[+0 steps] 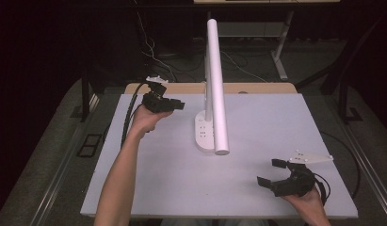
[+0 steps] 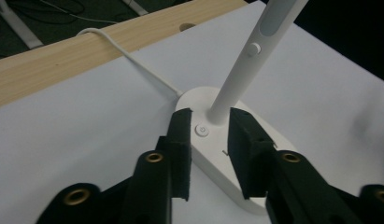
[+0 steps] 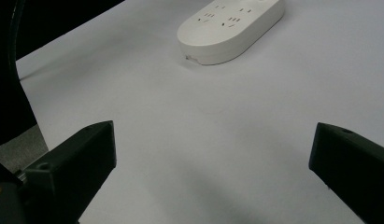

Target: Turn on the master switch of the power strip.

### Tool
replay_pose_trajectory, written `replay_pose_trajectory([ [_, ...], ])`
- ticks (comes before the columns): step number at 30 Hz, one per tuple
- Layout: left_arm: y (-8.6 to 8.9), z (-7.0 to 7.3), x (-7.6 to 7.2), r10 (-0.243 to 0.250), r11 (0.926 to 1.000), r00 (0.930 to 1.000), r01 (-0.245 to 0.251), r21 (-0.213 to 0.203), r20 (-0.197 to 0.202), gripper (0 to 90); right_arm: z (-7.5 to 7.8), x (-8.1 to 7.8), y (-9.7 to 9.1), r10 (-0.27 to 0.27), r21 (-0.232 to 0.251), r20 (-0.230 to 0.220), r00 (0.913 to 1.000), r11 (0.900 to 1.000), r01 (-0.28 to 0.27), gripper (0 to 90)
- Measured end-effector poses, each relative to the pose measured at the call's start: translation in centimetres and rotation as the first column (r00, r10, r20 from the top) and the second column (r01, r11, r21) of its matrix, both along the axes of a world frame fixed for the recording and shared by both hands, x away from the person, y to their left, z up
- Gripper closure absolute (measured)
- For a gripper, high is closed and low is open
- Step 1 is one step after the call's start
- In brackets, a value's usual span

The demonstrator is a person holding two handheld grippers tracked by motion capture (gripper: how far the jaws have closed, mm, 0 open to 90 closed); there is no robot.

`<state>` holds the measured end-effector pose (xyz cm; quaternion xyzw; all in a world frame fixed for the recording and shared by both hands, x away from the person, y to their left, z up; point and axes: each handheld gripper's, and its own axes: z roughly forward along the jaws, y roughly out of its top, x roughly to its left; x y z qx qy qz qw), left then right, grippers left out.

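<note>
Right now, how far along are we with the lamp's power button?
Done: the left gripper has reached the lamp base, jaws narrowed either side of the power button. In hand: lining up on that button; whether anything touches it, I cannot tell. Left: the press itself. The right gripper rests open on the table.

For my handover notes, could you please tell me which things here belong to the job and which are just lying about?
In the job:
- desk lamp
- its power button
- left gripper

Lying about:
- right gripper, open
- white cable
- table
</note>
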<state>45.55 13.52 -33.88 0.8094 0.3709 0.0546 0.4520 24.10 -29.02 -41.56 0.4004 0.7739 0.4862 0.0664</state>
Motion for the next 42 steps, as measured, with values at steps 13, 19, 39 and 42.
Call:
replay_pose_trajectory([
  [13,-0.8,-1.8,1.3,0.082,0.9961,0.9954,-0.083,-0.031,-0.049,89.9,0.0,0.0,-0.1,0.001,0.0,-0.002,1.0,1.0,-0.001,0.1],
  [19,-1.4,-2.6,1.7,0.084,0.9953,0.9938,-0.087,-0.042,-0.074,90.0,0.0,0.0,-0.1,0.001,-0.001,-0.003,1.0,1.0,-0.001,0.1],
  [39,-3.6,-4.6,2.4,0.094,0.9932,0.992,-0.1,-0.06,-0.083,90.0,0.0,0.1,-0.1,0.005,-0.006,-0.001,1.0,1.0,-0.005,0.1],
  [42,-3.7,-4.9,2.5,0.086,0.9948,0.9927,-0.09,-0.048,-0.085,90.0,0.0,0.1,-0.1,0.006,-0.007,-0.001,1.0,1.0,-0.006,0.1],
])
